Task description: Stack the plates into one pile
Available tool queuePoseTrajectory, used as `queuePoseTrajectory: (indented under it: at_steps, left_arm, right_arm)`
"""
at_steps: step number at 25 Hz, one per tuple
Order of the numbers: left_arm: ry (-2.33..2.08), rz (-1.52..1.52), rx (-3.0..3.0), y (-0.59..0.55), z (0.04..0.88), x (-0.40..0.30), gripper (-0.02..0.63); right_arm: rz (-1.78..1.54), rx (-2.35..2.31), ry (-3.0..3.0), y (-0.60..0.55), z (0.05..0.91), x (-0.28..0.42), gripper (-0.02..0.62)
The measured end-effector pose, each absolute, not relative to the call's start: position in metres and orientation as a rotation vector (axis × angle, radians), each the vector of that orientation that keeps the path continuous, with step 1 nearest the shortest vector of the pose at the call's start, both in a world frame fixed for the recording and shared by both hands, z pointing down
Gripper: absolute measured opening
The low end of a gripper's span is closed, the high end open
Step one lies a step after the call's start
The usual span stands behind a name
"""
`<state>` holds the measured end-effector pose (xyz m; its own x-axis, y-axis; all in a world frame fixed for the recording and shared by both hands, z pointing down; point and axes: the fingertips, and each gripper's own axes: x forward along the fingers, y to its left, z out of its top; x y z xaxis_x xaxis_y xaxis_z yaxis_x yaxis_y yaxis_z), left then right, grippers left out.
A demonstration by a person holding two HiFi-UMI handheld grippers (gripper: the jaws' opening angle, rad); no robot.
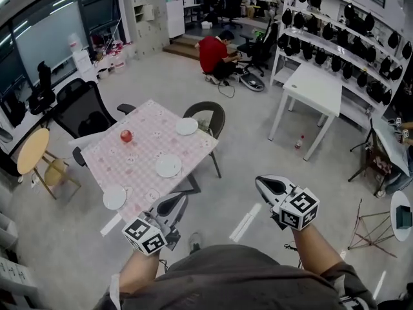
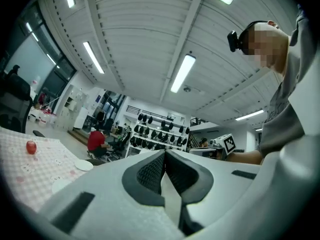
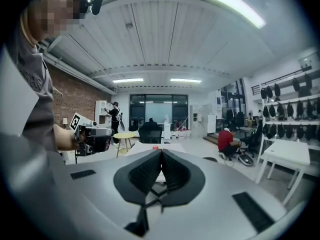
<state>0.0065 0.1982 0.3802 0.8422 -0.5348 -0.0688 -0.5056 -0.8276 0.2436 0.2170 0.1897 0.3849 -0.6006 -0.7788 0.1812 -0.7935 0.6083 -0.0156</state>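
Both grippers held off the table, plates unstacked.
Left gripper point(image 1: 173, 204) and right gripper point(image 1: 266, 186): jaws closed, empty; three plates point(image 1: 168, 166) apart along tabletop's point(image 1: 139, 154) near edge.

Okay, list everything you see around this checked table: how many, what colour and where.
table: one, pink checked cloth, left of centre
plates: three, white, lying apart on the table: far plate, middle plate, near plate
round red thing: one, on the table's far-left part
dark chair: one, at the table's far corner
office chair: one, black, left of the table
round side table: one, yellowish, left edge
white table: one, at right
person in red: one, on the floor at back
left gripper: grey, shut, empty
right gripper: grey, shut, empty
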Motion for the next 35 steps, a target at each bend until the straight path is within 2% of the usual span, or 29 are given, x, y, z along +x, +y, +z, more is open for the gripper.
queuePoseTrajectory:
  at_steps: [8, 17, 24, 35]
  left_arm:
    - [-0.655, -0.161, 2.867, 0.031, 0.369, -0.032, 0.005]
    - [-0.607, -0.149, 2.868, -0.069, 0.375, -0.038, 0.005]
    - [-0.635, -0.139, 2.847, -0.106, 0.378, -0.012, 0.005]
    - [-0.917, -0.186, 2.779, -0.135, 0.383, 0.085, 0.005]
  right_arm:
    - [0.149, 1.379, -2.666, 0.030, 0.374, 0.164, -0.008]
    - [0.164, 1.382, -2.624, -0.071, 0.375, 0.159, -0.008]
    - [0.195, 1.348, -2.637, -0.111, 0.384, 0.189, -0.008]
    - [0.137, 1.138, -2.735, -0.165, 0.389, 0.278, -0.008]
